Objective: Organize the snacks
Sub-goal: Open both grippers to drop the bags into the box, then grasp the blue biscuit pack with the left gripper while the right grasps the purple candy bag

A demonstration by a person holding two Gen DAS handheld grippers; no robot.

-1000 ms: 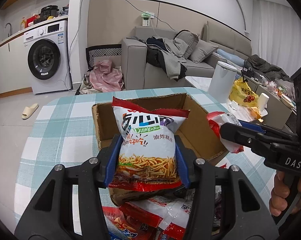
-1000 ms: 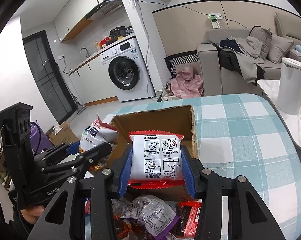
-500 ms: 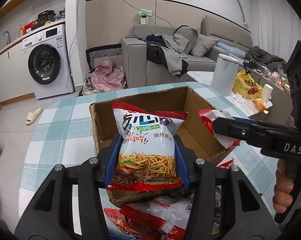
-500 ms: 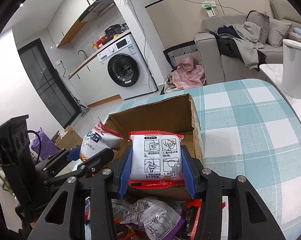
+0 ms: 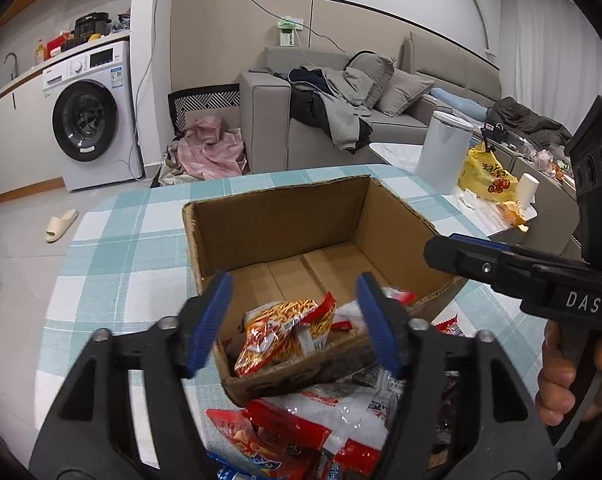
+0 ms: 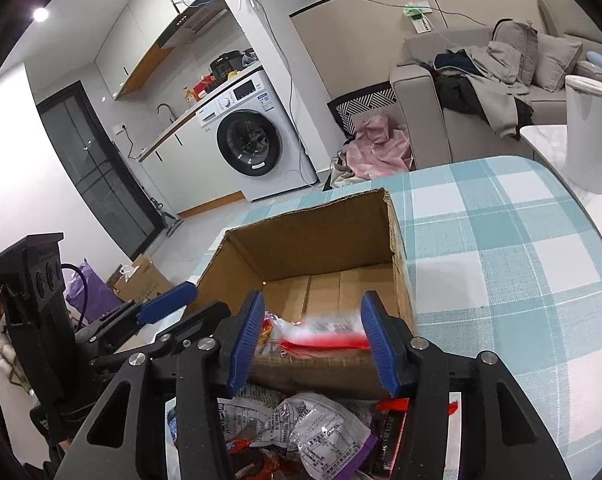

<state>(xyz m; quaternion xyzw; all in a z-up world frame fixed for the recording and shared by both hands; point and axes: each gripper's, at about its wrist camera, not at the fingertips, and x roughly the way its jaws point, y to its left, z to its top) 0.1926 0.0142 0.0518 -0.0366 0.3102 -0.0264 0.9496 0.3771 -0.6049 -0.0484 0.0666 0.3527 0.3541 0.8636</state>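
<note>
An open cardboard box (image 5: 281, 224) (image 6: 321, 240) stands on the checked table. My left gripper (image 5: 293, 320) hovers over the box's near end with its jaws opening. The red and white noodle snack bag (image 5: 285, 332) lies loose below it in the box, touching neither pad. My right gripper (image 6: 311, 336) is at the same end, its jaws also opening. A blurred white and red packet (image 6: 325, 334) sits low between its pads, free of them. Each gripper shows in the other's view: the right (image 5: 457, 248) and the left (image 6: 185, 308).
A heap of loose snack packets (image 5: 321, 432) (image 6: 301, 432) lies on the teal checked tablecloth (image 5: 113, 264) just before the box. A white bin (image 5: 441, 148), a yellow bag (image 5: 487, 176) and a sofa (image 5: 341, 120) stand beyond the table. A washing machine (image 5: 89, 120) is at the far left.
Both grippers have let go. The noodle bag has dropped from the left jaws into the box, and the white packet has slipped down out of the right jaws.
</note>
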